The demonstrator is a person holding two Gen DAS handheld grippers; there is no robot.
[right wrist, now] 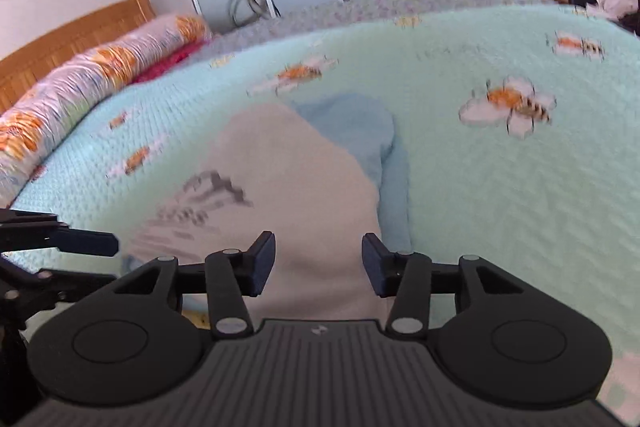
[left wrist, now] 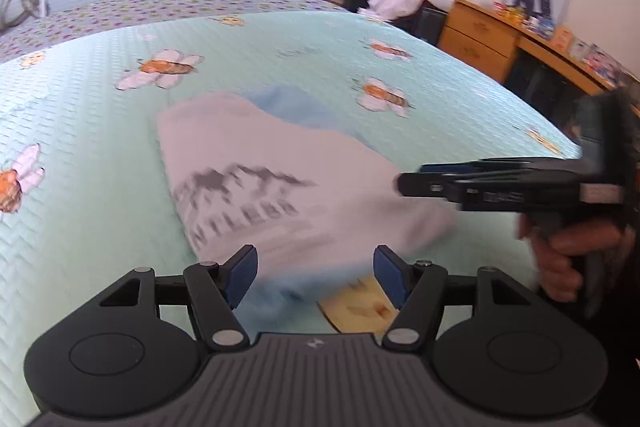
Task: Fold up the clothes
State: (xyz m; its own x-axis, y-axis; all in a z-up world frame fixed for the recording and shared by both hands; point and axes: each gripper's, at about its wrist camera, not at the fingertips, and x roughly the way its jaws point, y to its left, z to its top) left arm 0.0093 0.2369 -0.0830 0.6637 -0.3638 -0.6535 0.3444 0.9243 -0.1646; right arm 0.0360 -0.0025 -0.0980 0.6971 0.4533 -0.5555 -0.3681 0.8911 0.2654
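- Presently, white garment with a grey print lies flat on the bedspread, just ahead of both pairs of fingers; pale blue cloth shows at its far end, beyond the fingers.
- Left gripper: jaws apart, nothing pinched; near hem lies under and between the blue pads.
- Right gripper: jaws apart, white fabric seen below the gap, not clamped.
- Handling, judged: light, limp knit; will sag and crease, not fragile, little slip against rubber pads.
- Hold, judged: pinch the near hem corners, one per gripper, thin edge only, so the layers lift together.
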